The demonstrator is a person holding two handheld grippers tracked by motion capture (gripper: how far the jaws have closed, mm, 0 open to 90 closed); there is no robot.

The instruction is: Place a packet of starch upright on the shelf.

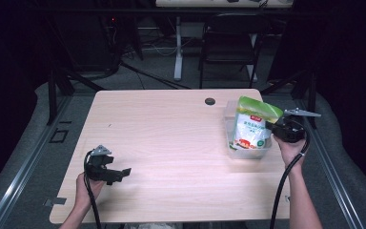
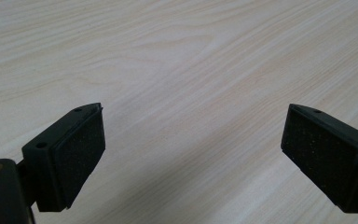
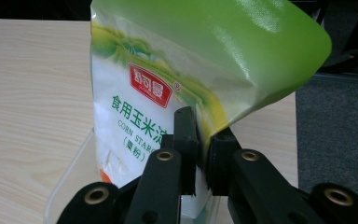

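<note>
Right gripper (image 3: 201,158) pinches the edge of a corn starch bag (image 3: 168,88), its two black jaws nearly together with the film caught between them. That bag stands upright in a clear plastic tub (image 1: 248,151) near the table's (image 1: 171,143) right edge, toward the far corner. Its top is green, its front white; a red brand badge sits above green Chinese characters, "食用玉米", and the English "CORN STAR", the rest hidden by a jaw. Left gripper (image 2: 193,154) rests near the table's front left corner, jaws spread wide, holding nothing.
</note>
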